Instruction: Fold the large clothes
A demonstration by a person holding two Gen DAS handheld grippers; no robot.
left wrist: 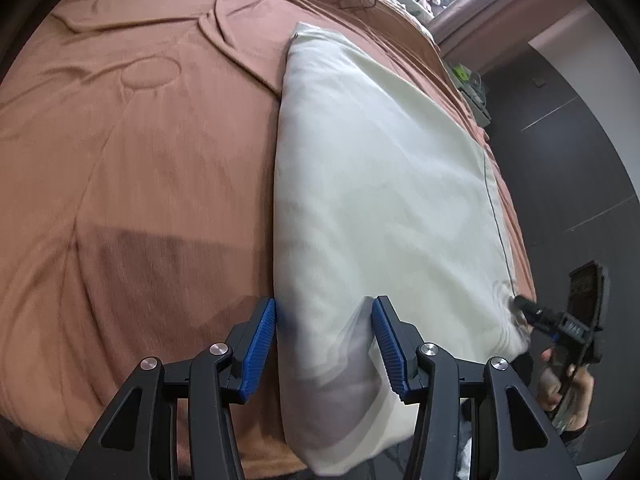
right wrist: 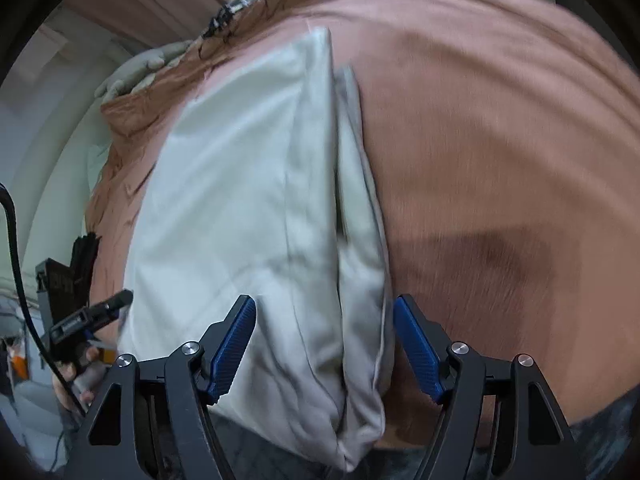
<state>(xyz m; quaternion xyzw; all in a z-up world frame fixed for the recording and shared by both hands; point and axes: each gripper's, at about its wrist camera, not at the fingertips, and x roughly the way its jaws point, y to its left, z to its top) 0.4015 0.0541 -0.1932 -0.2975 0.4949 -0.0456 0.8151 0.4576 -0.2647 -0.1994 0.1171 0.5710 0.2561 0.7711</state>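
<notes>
Garment: a pale cream folded cloth lies lengthwise on the bed's rust-brown cover, near its edge.
Left hand-held gripper: jaws wide, the cloth's near end between the blue pads, not pinched.
Right hand-held gripper: jaws wide, straddling the cloth's near end.
Writing: no readable lettering.

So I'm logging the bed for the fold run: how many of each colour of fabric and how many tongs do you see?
White folded garment: 1
Brown bedspread: 1
Tongs, left and right: 2
Total: 4
</notes>
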